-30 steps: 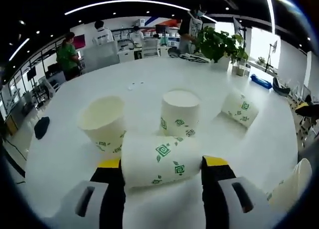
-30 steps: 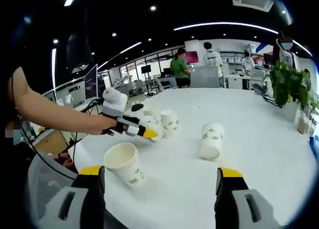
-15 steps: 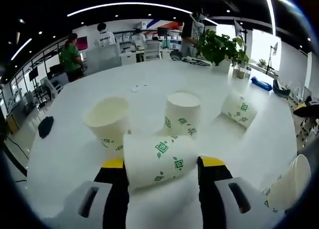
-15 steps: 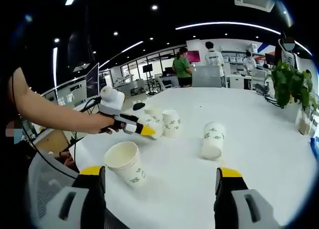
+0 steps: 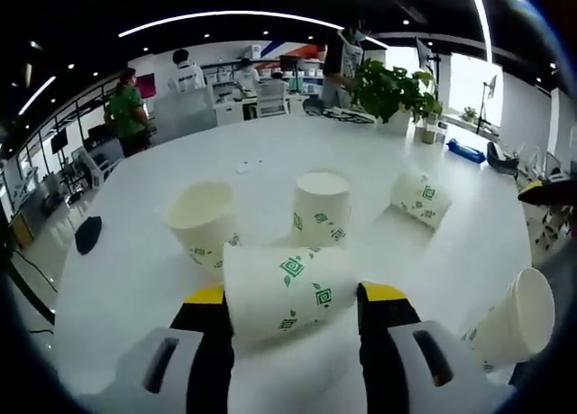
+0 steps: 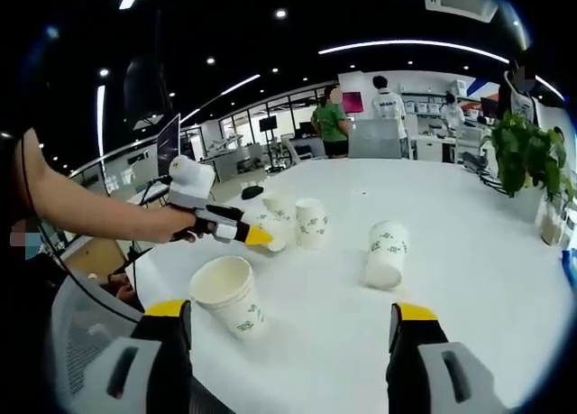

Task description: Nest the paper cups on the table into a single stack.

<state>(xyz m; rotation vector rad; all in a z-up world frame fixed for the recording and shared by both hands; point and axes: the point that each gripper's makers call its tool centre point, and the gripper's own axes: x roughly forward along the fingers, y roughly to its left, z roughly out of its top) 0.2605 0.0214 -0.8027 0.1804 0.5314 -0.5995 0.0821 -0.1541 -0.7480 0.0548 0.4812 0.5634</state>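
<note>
My left gripper is shut on a white paper cup with green marks, held on its side between the yellow-tipped jaws. Behind it on the white table stand an upright open cup and an upside-down cup. A third cup lies on its side, and another cup shows at lower right. My right gripper is open, holding nothing, with an upright cup near its left jaw. The right gripper view also has the left gripper with its cup, the upside-down cup and the lying cup.
A potted plant stands at the table's far side, seen too as a plant in the right gripper view. A small dark object lies near the left table edge. People stand by desks in the background. A person's arm holds the left gripper.
The left gripper has drawn back a little from the standing cups with the sideways cup still held. The right gripper stays open and has barely moved.
</note>
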